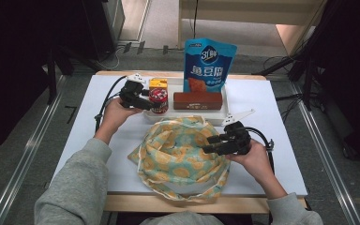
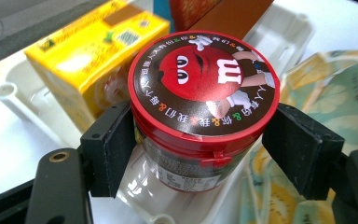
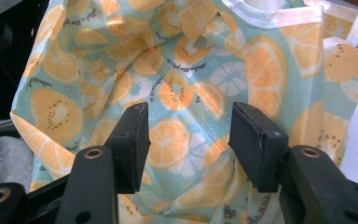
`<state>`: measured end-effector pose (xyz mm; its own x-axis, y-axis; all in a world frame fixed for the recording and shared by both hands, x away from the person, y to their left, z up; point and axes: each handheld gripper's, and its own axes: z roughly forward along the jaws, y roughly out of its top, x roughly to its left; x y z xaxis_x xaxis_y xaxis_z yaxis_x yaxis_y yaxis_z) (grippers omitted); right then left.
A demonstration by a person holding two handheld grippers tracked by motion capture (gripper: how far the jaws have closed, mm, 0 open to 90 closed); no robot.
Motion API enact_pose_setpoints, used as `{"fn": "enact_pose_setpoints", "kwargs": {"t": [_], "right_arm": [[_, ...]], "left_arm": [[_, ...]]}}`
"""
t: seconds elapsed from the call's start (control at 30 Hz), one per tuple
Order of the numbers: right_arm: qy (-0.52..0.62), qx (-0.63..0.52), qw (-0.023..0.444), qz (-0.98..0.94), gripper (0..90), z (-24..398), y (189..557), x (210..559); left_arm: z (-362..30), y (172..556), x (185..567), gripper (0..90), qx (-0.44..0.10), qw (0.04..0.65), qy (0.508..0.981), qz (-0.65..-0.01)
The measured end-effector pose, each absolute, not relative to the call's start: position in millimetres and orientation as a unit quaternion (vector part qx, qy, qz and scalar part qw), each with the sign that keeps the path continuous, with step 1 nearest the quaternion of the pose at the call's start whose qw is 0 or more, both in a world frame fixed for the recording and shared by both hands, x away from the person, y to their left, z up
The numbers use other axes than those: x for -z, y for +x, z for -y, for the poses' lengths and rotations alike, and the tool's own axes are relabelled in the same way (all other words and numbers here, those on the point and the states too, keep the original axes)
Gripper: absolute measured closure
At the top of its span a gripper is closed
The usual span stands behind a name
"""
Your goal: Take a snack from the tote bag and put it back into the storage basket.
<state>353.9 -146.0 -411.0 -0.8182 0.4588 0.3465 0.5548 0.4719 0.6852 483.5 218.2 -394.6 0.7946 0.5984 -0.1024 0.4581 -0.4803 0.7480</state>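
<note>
jar [image 2: 203, 93] at centre of the left gripper view sits between the left gripper [image 2: 200, 149] fingers, apart, unclamped; right gripper [image 3: 189, 140] fingers gape over the bag [image 1: 183, 154]. next: squeeze, lift.

This looks like a lab or recording room: a white table [image 1: 272, 140] between metal rails [image 1: 23, 154], dark equipment stands [image 1: 51, 70], cables [image 1: 286, 61] on grey floor.
</note>
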Motion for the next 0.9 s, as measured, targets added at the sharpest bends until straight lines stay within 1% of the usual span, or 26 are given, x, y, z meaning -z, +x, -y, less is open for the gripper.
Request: {"fn": "enact_pose_setpoints", "kwargs": {"t": [0.17, 0.5, 0.9], "right_arm": [[-0.295, 0.420, 0.057, 0.856, 48.9, 145, 354, 411], [-0.295, 0.418, 0.059, 0.857, 49.0, 145, 353, 412], [-0.294, 0.417, 0.060, 0.858, 49.0, 145, 353, 412]], "left_arm": [[-218, 486, 403, 26.7, -0.086, 0.400, 0.859, -0.309], [-213, 486, 410, 26.6, -0.101, 0.390, 0.866, -0.297], [-209, 488, 421, 26.5, -0.081, 0.376, 0.874, -0.298]]}}
